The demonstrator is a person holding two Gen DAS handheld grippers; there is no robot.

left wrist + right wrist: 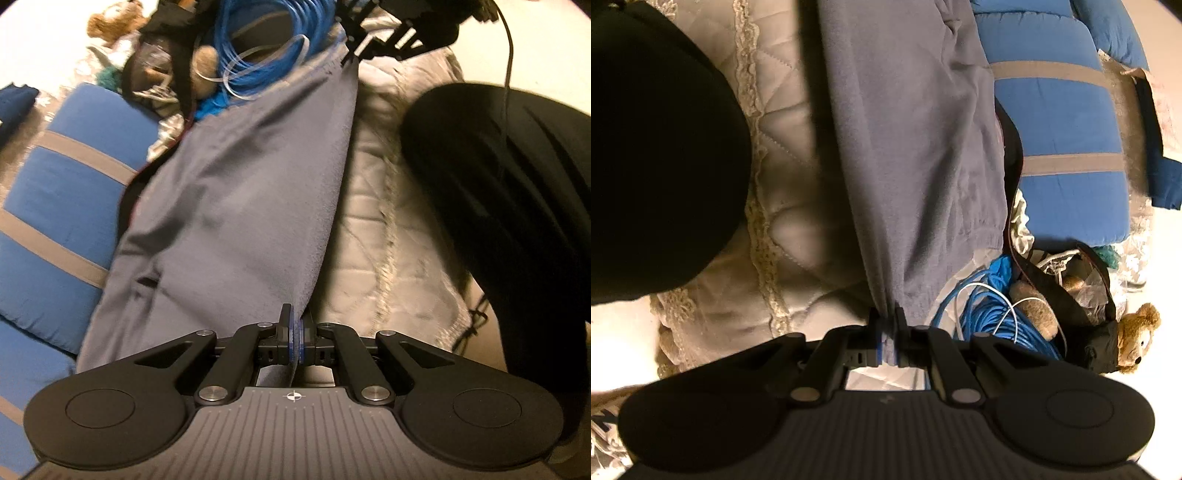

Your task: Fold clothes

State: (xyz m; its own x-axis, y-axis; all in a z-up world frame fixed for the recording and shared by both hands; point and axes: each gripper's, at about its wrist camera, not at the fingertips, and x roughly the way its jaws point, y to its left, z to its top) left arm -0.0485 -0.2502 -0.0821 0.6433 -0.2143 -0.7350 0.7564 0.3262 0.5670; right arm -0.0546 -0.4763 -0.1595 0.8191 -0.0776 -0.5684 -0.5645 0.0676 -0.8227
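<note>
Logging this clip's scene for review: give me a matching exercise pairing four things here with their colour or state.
Things:
1. grey garment
2. cable coil
3. teddy bear
4. quilt

Descriptions:
A. brown, lying at the edge of the clutter
B. cream, stitched in diamonds
C. blue, looped in a bundle
D. pinched at opposite ends by the left gripper and the right gripper

Pairs: 1-D, 2-C, 3-A, 4-B
</note>
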